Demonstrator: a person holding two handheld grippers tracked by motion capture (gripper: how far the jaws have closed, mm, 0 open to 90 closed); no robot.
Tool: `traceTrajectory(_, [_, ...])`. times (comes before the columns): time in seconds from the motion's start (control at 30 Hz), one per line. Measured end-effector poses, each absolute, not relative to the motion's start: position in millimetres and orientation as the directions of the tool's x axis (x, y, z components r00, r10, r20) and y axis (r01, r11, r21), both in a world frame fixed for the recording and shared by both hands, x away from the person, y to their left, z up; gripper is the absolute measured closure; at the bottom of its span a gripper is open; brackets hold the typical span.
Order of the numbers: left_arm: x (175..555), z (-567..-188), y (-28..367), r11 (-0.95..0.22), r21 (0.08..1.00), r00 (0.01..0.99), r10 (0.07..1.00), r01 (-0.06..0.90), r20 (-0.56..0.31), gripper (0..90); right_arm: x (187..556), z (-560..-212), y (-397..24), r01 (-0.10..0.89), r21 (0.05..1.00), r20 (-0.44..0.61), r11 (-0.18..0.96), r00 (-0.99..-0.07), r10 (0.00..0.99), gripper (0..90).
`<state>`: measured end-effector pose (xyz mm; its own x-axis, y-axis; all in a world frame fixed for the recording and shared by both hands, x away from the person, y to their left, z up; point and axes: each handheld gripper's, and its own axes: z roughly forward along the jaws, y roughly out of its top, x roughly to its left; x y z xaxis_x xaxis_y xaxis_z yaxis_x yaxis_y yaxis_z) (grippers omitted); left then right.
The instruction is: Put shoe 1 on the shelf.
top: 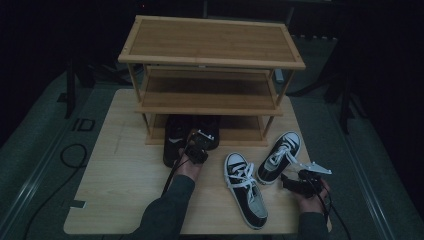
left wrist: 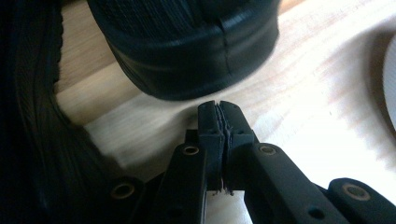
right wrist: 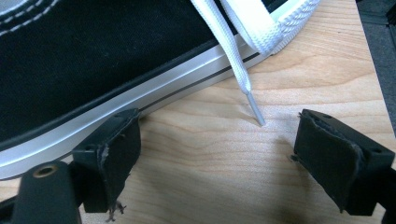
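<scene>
Two black shoes (top: 175,140) stand side by side at the front of the rack's bottom shelf. My left gripper (top: 197,146) sits just behind them. In the left gripper view its jaws (left wrist: 219,112) are pressed together with nothing between them, a short gap from one black shoe's heel (left wrist: 187,56). Two black-and-white canvas sneakers lie on the table: one (top: 245,190) in the middle front, the other (top: 280,157) to its right. My right gripper (top: 288,181) rests beside the right sneaker (right wrist: 93,60), open (right wrist: 217,135), and a white lace tip (right wrist: 254,109) touches the table ahead of it.
A three-tier bamboo shoe rack (top: 210,62) stands at the back of the wooden table (top: 120,185). Its top and middle shelves are bare. The table's right edge (top: 327,200) runs close to my right hand. Cables trail over the dark floor at left (top: 72,155).
</scene>
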<state>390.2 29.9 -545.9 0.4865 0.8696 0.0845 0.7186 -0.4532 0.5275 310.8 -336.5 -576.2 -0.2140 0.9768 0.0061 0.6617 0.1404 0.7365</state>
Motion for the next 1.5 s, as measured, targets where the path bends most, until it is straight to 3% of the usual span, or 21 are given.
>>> traceTrajectory(0.57, [345, -545, 56, -0.491, 0.548, 0.55, 0.832, 0.677, 0.067, 89.2, 311, -576, -337, 0.662, 0.736, 0.006, 0.141, -0.214, 0.977, 14.3])
traceTrajectory(0.97, [316, -548, 103, -0.462, 0.529, 0.514, 0.856, 0.712, 0.056, 90.0, 311, -576, -337, 0.661, 0.737, 0.005, 0.141, -0.215, 0.977, 14.4])
traceTrajectory(1.5, [334, -547, 139, -0.367, 0.53, 0.407, 0.912, 0.765, 0.045, 90.0, 311, -576, -337, 0.661, 0.737, 0.005, 0.142, -0.215, 0.977, 14.4])
